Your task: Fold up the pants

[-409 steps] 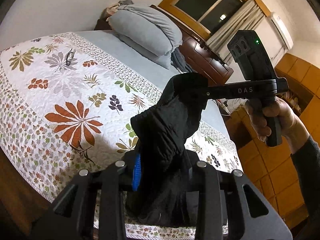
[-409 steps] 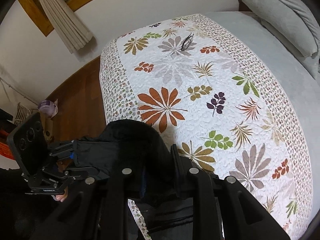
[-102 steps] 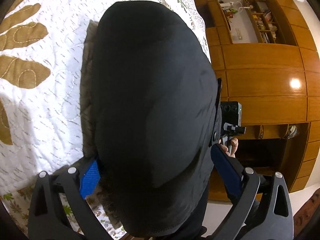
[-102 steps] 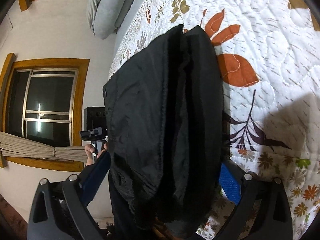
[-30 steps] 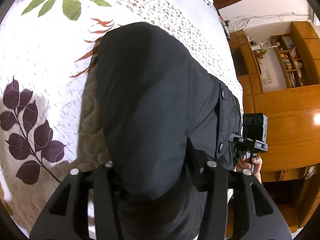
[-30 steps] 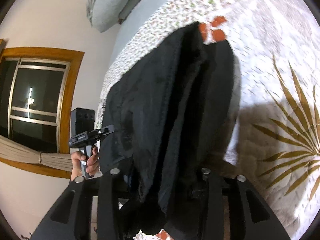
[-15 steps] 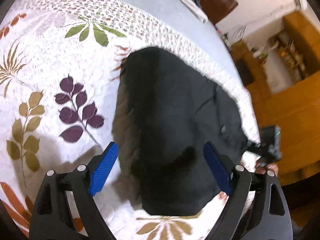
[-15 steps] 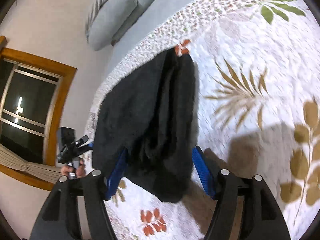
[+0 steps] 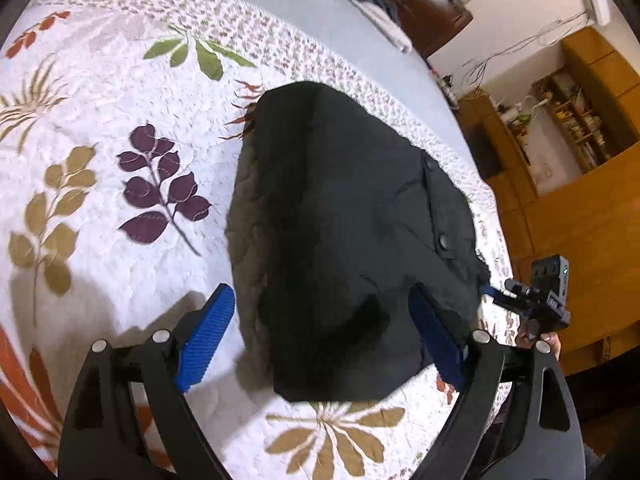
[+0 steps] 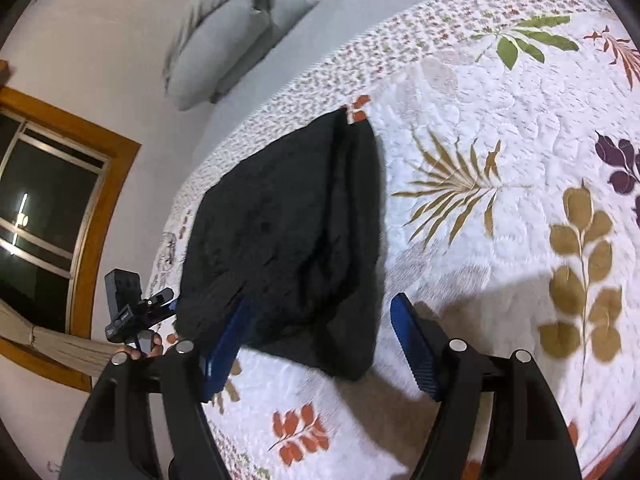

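Folded black pants [image 9: 344,232] flat on leaf-print quilt [image 9: 120,128], at twelve o'clock from both tongs. Left gripper [image 9: 320,340] wide, empty; right gripper [image 10: 320,344] wide, empty, jaws just opened.

Folded black pants [image 9: 344,232] on leaf-patterned quilt [image 9: 120,128]

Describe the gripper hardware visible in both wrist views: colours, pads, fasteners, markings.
Both match. The left gripper and right gripper have matte black angular finger arms with cut-out windows, ribbed blue pads on the inner faces and round silver fasteners at the joints. Seen from opposite, each carries a boxy black camera block on top; a green light shows in the left wrist view. No sleeve is clearly visible.
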Action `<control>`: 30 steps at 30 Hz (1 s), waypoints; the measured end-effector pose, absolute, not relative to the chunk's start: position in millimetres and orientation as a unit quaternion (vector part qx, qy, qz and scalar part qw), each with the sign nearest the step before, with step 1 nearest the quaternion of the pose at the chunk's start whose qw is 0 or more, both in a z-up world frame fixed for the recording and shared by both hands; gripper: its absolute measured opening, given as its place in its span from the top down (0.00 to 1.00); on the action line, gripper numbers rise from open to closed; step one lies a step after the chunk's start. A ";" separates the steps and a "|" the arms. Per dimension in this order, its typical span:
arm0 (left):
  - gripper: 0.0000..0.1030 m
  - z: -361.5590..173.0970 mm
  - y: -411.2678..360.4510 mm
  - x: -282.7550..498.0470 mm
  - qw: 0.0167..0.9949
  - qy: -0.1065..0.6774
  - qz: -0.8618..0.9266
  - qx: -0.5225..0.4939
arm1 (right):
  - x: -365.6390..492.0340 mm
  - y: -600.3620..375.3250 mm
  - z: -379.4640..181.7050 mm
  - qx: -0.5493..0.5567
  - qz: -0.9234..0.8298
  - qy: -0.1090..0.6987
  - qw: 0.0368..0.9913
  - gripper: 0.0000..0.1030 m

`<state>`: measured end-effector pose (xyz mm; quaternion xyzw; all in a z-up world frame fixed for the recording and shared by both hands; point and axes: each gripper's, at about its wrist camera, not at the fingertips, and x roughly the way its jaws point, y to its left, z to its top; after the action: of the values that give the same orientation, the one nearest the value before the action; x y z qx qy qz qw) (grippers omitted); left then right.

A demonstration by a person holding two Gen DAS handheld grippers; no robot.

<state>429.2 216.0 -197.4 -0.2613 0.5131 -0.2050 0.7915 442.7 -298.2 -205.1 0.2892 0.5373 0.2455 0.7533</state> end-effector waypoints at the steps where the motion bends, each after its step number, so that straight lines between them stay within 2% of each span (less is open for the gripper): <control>1: 0.14 -195.3 218.8 422.5 0.794 0.509 -0.198 -0.267 | 435.2 -296.9 -203.6 0.282 0.242 0.536 0.758 0.28; 4: 0.11 -188.8 219.9 400.7 0.803 0.490 -0.190 -0.281 | 412.5 -291.0 -200.2 0.268 0.232 0.534 0.767 0.27; 5: 0.10 -186.8 220.6 390.1 0.805 0.485 -0.187 -0.287 | 404.8 -290.0 -199.5 0.267 0.224 0.533 0.771 0.24; 6: 0.09 -187.2 219.8 382.7 0.805 0.482 -0.185 -0.293 | 397.7 -288.3 -199.7 0.267 0.217 0.533 0.773 0.17; 7: 0.08 -186.8 219.8 373.1 0.804 0.478 -0.184 -0.302 | 390.3 -286.8 -199.0 0.266 0.206 0.535 0.775 0.16; 10: 0.03 -182.4 211.8 351.8 0.802 0.472 -0.188 -0.314 | 363.0 -287.3 -195.1 0.275 0.186 0.533 0.778 0.15; 14: 0.03 -161.4 207.6 305.7 0.831 0.440 -0.172 -0.292 | 317.3 -296.6 -177.9 0.298 0.162 0.516 0.787 0.11; 15: 0.03 -153.5 207.7 289.8 0.837 0.434 -0.168 -0.288 | 302.8 -299.6 -169.4 0.300 0.154 0.508 0.792 0.08; 19: 0.03 -119.6 208.0 231.4 0.875 0.395 -0.121 -0.251 | 247.1 -306.6 -132.3 0.285 0.121 0.471 0.826 0.04; 30: 0.03 -2.0 170.2 72.4 0.942 0.310 -0.033 -0.127 | 102.7 -291.6 -51.0 0.197 0.064 0.404 0.891 0.04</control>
<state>72.4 170.2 -2.0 -0.1270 0.3100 -0.0335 0.9416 102.7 -291.6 -51.0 0.1974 0.4043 0.0637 0.8908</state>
